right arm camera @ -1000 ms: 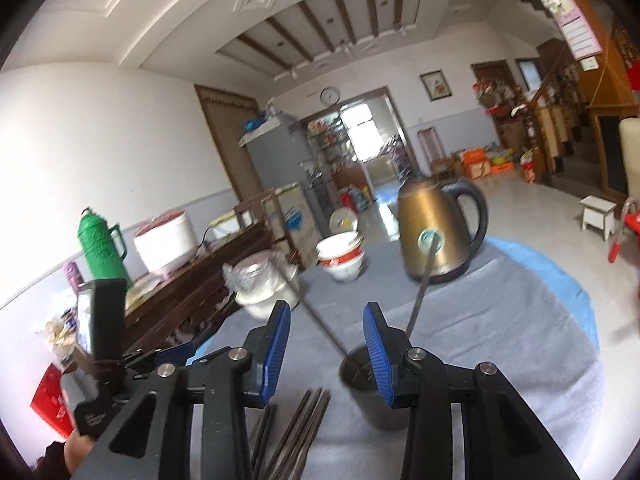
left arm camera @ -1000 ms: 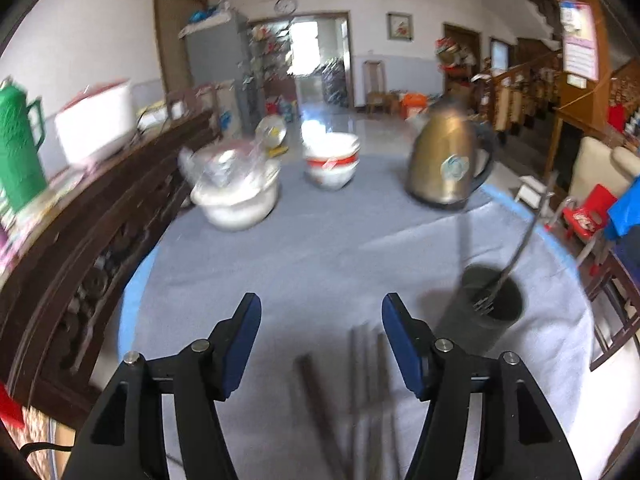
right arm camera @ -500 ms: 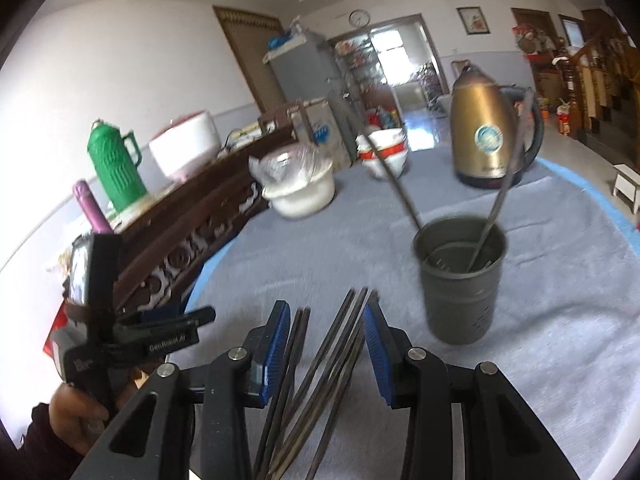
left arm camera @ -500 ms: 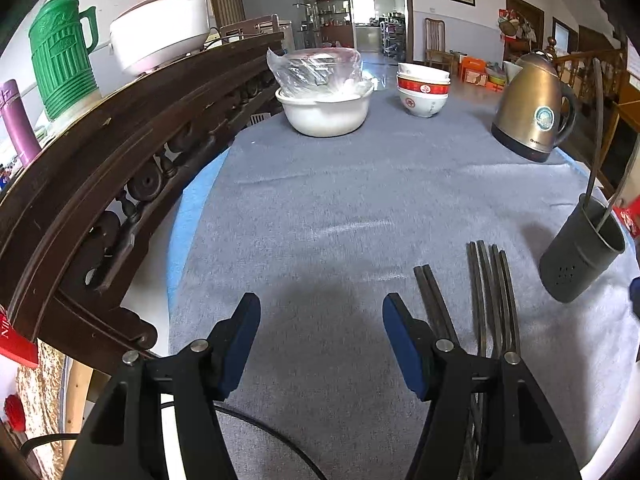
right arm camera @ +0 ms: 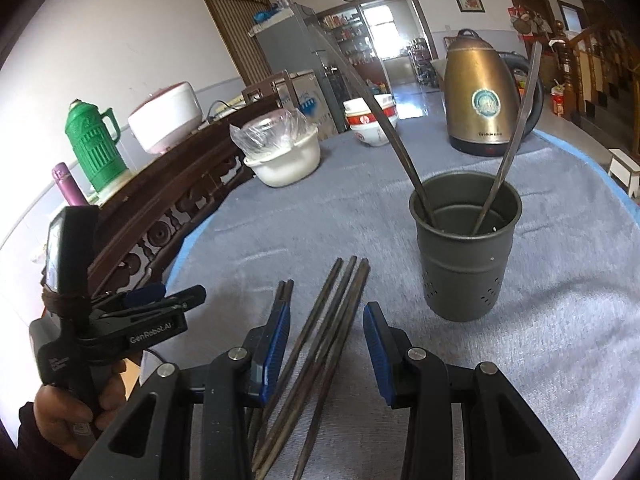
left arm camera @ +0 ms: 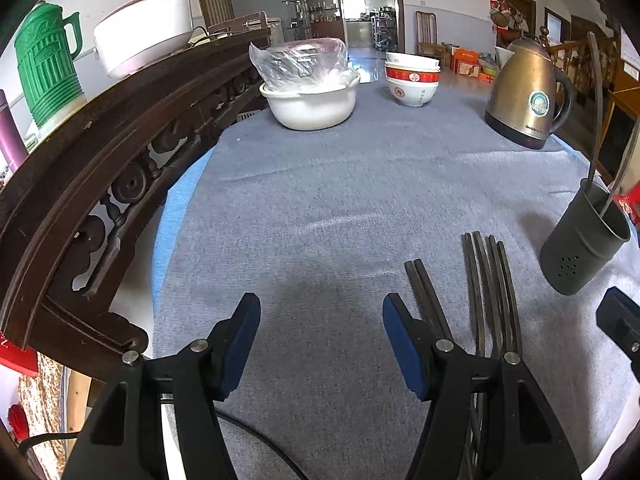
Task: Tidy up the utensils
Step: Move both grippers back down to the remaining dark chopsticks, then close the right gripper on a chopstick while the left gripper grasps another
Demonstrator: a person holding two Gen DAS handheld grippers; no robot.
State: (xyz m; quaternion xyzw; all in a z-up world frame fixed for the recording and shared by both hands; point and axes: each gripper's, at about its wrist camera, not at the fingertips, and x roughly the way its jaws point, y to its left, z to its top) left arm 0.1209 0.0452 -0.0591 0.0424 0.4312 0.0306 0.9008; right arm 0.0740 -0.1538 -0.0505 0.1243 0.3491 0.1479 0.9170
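Both the left gripper (left arm camera: 321, 338) and the right gripper (right arm camera: 325, 348) tilt downward, jaws apart and gripping nothing.

Brass kettle (left arm camera: 524, 98), stacked bowls (left arm camera: 412, 82), green thermos (left arm camera: 46, 66).

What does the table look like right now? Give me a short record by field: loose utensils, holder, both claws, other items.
loose chopsticks: dark chopsticks lying flat on the grey cloth, a bunch of four and a pair beside it
holder: grey perforated cup, upright, two utensils leaning inside
right claw: open, straddling the bunch of four, pads not pressing
left claw: open, nothing between its fingers, beside the pair
other items: gold kettle, stacked bowls, white basin under plastic
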